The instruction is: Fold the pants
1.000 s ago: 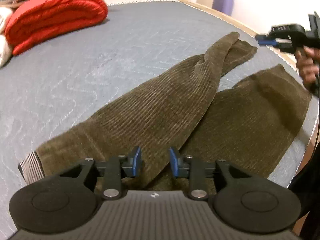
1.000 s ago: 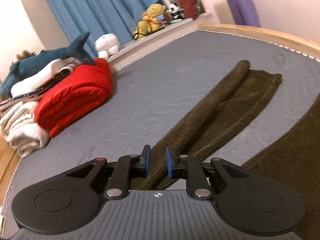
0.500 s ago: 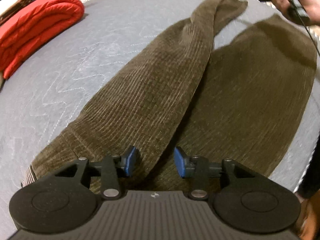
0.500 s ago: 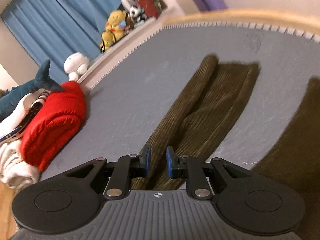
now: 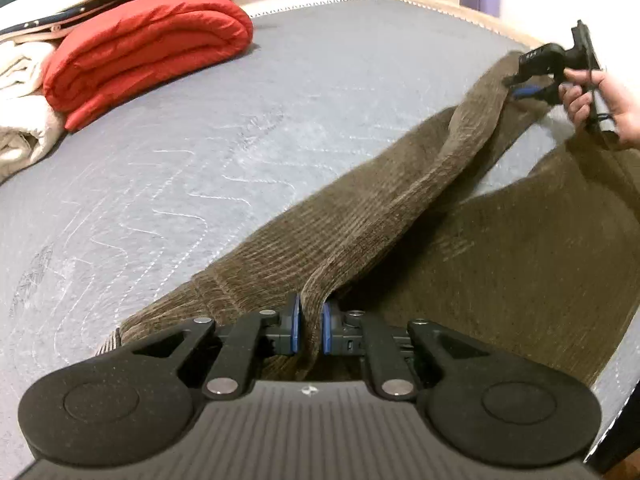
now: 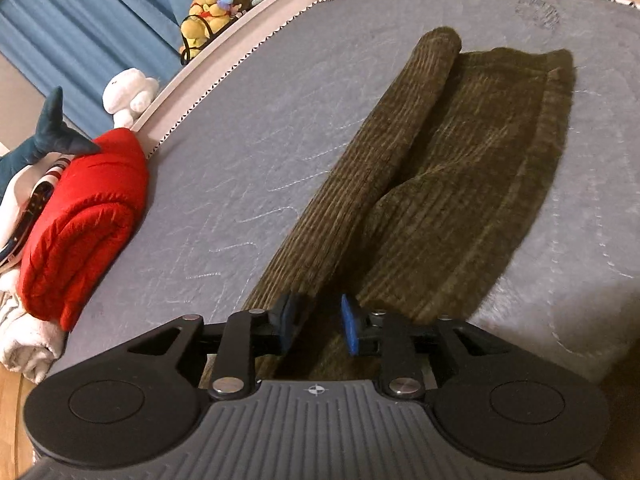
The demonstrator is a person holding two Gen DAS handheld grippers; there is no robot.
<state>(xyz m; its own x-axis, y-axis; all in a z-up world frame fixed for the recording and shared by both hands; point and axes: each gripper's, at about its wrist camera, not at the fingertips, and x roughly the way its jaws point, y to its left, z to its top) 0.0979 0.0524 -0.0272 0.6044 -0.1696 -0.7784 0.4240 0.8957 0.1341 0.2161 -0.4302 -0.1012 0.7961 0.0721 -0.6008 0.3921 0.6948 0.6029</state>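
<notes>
1. The left gripper (image 5: pixel 310 328) is clamped on a raised ridge of the pants (image 5: pixel 400 216), its blue pads pressed against either side of the brown corduroy fold.
2. The right gripper (image 6: pixel 316 322) has its jaws parted, with a clear gap between the blue pads; it sits low over the trouser leg, with dark fabric showing in the gap, but nothing is pinched.
3. Seen from the left wrist camera, the right gripper (image 5: pixel 536 76) is at the far end of the same leg, near the hem, held in the right hand (image 5: pixel 600 104).
4. The pants lie spread across the grey quilted mattress (image 5: pixel 200 140). One leg runs diagonally from the left gripper toward the right one and is bunched into a long, partly twisted roll. The other leg lies flat beside it, toward the mattress edge.
5. A folded red blanket (image 5: pixel 140 48) rests well apart from the pants, near the far left of the mattress, beside a pale towel (image 5: pixel 20 120).
6. Along the ledge behind the bed stand a yellow plush bear (image 6: pixel 208 12), a white plush (image 6: pixel 130 94) and a blue shark plush (image 6: pixel 36 144), in front of a blue curtain (image 6: pixel 100 20).
</notes>
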